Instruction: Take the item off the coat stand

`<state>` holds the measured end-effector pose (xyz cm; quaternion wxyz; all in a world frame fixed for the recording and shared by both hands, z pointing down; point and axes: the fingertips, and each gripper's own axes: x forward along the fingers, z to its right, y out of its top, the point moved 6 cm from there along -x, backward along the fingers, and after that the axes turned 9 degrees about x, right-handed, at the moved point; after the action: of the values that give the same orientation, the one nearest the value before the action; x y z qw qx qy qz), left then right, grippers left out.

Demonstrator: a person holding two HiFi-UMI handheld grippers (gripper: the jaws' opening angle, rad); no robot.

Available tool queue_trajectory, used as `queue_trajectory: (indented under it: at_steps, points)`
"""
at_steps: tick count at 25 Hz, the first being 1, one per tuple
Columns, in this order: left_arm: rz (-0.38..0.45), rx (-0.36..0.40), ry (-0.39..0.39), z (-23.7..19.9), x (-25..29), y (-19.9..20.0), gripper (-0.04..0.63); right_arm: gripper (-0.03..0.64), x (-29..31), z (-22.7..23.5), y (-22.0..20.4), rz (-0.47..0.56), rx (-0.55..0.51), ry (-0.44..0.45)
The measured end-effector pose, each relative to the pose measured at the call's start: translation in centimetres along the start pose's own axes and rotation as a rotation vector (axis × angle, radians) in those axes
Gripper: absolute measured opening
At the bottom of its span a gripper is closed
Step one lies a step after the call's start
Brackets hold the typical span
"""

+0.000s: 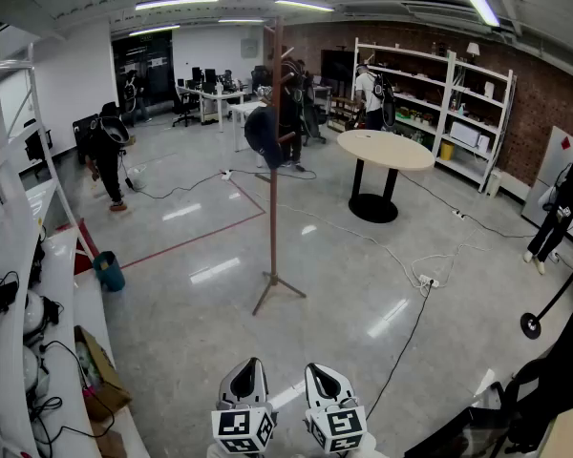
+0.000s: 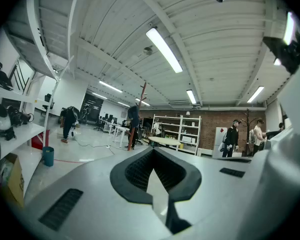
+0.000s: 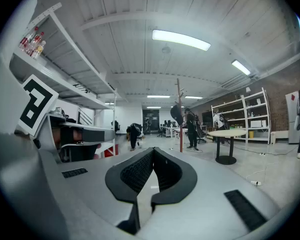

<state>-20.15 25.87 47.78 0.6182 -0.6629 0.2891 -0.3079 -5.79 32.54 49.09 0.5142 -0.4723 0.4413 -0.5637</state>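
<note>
A tall brown coat stand (image 1: 274,179) rises from the shiny floor in the middle of the room, well ahead of me. A dark item (image 1: 264,134) hangs from a peg near its top. My left gripper (image 1: 248,364) and right gripper (image 1: 319,370) sit side by side at the bottom edge of the head view, far short of the stand. In the left gripper view the left gripper (image 2: 155,152) is shut on nothing, with the stand (image 2: 138,115) small in the distance. The right gripper (image 3: 153,152) is likewise shut and empty, and the stand (image 3: 180,119) with the dark item (image 3: 176,113) is far off.
A round table (image 1: 386,149) stands right of the coat stand, before white shelving (image 1: 458,103). Cables (image 1: 422,281) trail over the floor. A white shelf unit (image 1: 48,275), a blue bin (image 1: 108,271) and a cardboard box (image 1: 95,365) line the left side. Several people stand farther back.
</note>
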Motion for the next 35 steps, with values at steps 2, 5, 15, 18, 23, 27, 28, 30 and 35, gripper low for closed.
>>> queue_trajectory:
  at_steps: [2,5,15,18,23,27,28,30,35]
  points:
    - [0.001,0.002,-0.003,0.4,0.4,0.1,0.000,0.009,-0.1,0.6,-0.1,-0.007,0.004,-0.002]
    - [0.002,0.011,0.006,0.8,0.7,-0.1,0.000,0.009,-0.2,1.6,-0.4,-0.018,-0.005,0.000]
    - [-0.003,0.047,0.069,-0.2,2.0,0.1,0.000,0.009,1.8,3.2,1.0,-0.006,-0.036,0.022]
    - [0.000,0.050,0.065,-0.1,2.6,0.2,0.000,0.009,2.4,3.4,0.9,-0.015,-0.035,0.028]
    - [-0.002,0.052,0.052,-0.2,4.4,0.1,0.000,0.009,4.1,3.8,1.0,-0.015,-0.022,0.034]
    - [-0.002,0.058,0.050,-0.6,5.6,0.0,0.000,0.009,5.2,4.4,1.0,-0.018,-0.020,0.029]
    - [0.000,0.058,0.051,-0.7,5.8,0.1,0.000,0.009,5.5,4.6,1.1,-0.018,-0.022,0.029]
    - [-0.001,0.056,0.052,-1.0,6.4,0.1,0.000,0.009,6.1,4.7,1.3,-0.015,-0.024,0.029]
    - [-0.005,0.051,0.037,-1.4,8.1,-0.1,0.000,0.009,7.6,5.4,1.3,-0.020,-0.016,0.015]
